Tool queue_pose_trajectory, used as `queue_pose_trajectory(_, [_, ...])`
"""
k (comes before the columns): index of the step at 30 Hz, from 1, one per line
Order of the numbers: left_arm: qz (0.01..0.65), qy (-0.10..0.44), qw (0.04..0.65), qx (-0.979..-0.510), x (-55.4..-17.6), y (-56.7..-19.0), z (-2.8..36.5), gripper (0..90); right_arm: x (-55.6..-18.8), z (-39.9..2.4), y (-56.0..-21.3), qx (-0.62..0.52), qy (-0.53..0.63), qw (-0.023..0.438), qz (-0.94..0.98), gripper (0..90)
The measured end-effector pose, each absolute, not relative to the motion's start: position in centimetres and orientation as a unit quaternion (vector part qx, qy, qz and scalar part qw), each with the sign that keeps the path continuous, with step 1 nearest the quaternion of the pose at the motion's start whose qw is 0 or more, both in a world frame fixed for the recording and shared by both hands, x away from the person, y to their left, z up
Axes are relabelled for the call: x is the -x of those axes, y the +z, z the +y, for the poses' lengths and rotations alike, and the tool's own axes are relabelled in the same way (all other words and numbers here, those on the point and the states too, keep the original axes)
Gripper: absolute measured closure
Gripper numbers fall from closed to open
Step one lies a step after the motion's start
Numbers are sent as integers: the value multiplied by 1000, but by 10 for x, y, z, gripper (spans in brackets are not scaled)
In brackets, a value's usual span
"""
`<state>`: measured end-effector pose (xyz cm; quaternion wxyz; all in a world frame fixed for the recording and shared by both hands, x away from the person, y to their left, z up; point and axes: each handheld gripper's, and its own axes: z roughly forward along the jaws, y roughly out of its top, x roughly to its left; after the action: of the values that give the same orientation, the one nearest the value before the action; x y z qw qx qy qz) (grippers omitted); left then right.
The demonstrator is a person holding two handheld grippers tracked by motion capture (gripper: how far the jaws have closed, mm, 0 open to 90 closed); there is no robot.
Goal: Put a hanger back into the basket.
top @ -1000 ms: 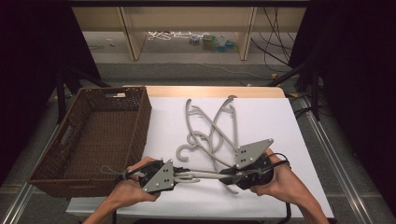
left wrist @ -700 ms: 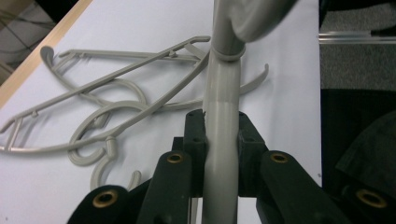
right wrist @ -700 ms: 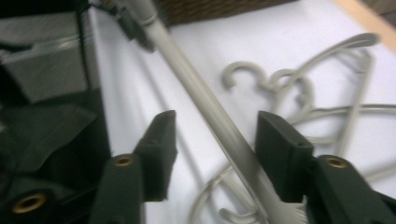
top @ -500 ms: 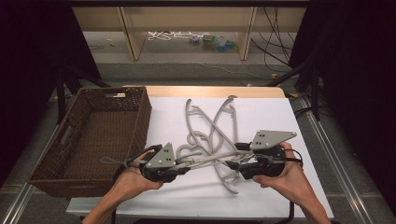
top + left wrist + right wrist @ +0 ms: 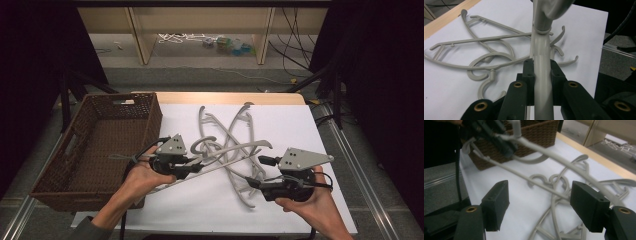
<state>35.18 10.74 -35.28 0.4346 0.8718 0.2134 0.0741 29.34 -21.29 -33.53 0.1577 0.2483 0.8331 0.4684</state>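
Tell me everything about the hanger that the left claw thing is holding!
The held hanger is pale grey, looks like plastic, with a curved shoulder arm, a thin straight bar below and a hook near the grip. The left gripper is shut on its arm, which runs up between the jaws. It is lifted and tilted above the white sheet, over the pile of other hangers.

No readable text, label or number anywhere.
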Motion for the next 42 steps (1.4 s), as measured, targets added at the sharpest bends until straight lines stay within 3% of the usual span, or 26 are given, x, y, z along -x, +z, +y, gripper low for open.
queue_pose_trajectory(11, [244, 62, 413, -875, -370, -305, 120, 792, -291, -214, -360, -257, 454, 131, 843, 325])
queue_pose_trajectory(21, [292, 113, 429, -847, -380, -268, 181, 793, -290, -213, -376, -259, 466, 130, 836, 272])
queue_pose_trajectory(42, [400, 178, 430, -790, -397, -292, 315, 793, -293, -218, -401, -280, 469, 130, 827, 234])
